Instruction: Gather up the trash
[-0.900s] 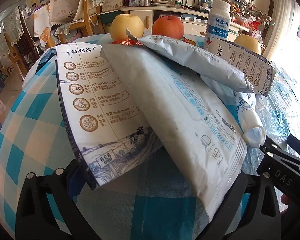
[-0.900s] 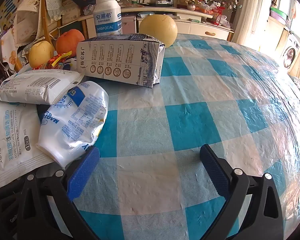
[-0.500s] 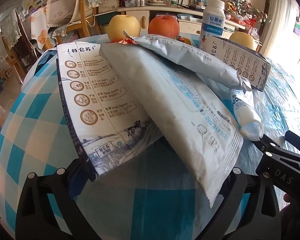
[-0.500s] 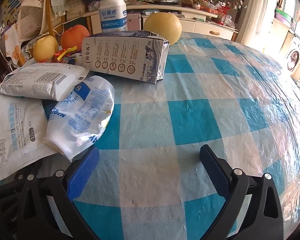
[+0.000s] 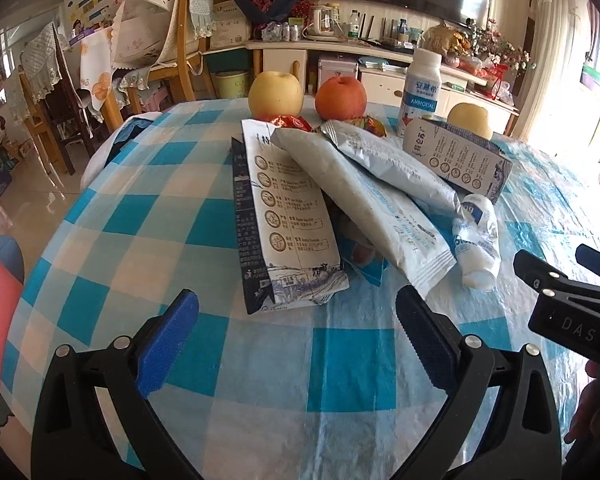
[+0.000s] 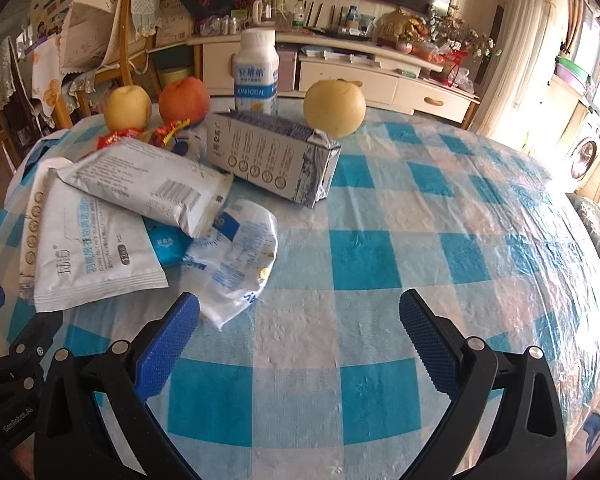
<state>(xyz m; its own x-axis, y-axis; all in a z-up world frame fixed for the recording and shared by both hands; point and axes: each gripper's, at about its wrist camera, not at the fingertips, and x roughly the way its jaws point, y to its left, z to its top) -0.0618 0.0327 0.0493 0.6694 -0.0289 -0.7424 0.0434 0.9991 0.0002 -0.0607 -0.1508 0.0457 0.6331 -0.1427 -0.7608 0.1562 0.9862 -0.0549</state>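
On the left, the left gripper [image 5: 296, 318] hangs low over the checked counter [image 5: 140, 216], its blue-padded fingers [image 5: 168, 340] spread wide with nothing between them. Just beyond its tips lies the trash pile. Nearest is a flattened carton [image 5: 284, 224], lying lengthwise toward the gripper. A long white pouch [image 5: 364, 208] leans across the carton's right edge, and a grey packet [image 5: 388, 160] rests on top of that pouch. Red candy wrappers [image 5: 292, 121] peek out behind the pile, in front of a yellow apple [image 5: 275, 94] and a red apple [image 5: 340, 97].

Moving right, a crumpled white bag [image 6: 236, 256] lies beside the pouch, one end just past the right gripper's left fingertip. A second carton [image 6: 272, 160] lies on its side behind it, with a white bottle [image 6: 256, 72] and a pear [image 6: 334, 108] standing farther back.

The right gripper [image 6: 300, 320] hovers over bare checked cloth to the right of the pile, fingers [image 6: 430, 344] wide apart and empty. The two grippers sit side by side, near each other.
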